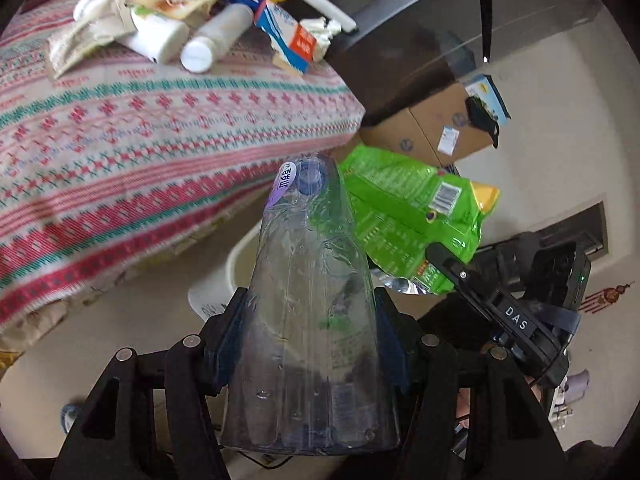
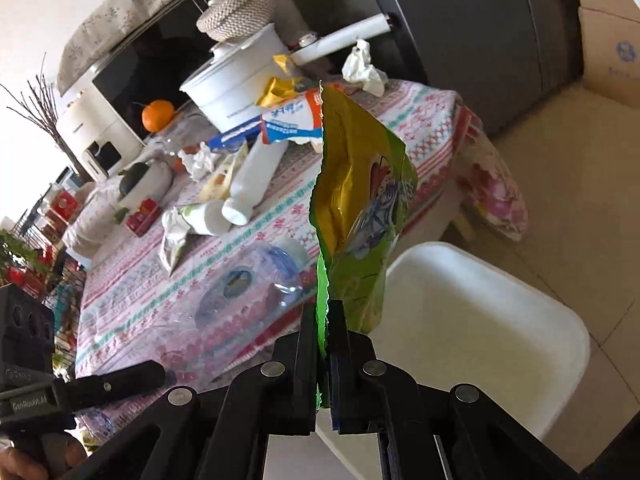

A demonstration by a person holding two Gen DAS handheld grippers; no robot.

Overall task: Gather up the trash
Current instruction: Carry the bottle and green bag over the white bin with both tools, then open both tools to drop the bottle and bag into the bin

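My left gripper (image 1: 310, 304) is shut on a clear plastic bottle (image 1: 312, 300) with a blue cap and purple label, held off the table's edge above a white bin (image 1: 240, 264). The bottle also shows in the right wrist view (image 2: 256, 284). My right gripper (image 2: 325, 312) is shut on a green snack bag (image 2: 360, 200), held upright over the white bin (image 2: 480, 320). The bag also shows in the left wrist view (image 1: 412, 216), just right of the bottle. More trash lies on the patterned tablecloth (image 1: 140, 132): white bottles (image 1: 216, 36), a blue-and-white carton (image 1: 288, 36), wrappers and crumpled tissues.
A white pot (image 2: 240, 84), an orange (image 2: 158, 114) and a woven basket (image 2: 236, 12) stand at the table's far side. Cardboard boxes (image 1: 432, 124) sit on the tiled floor by a dark cabinet (image 2: 480, 32).
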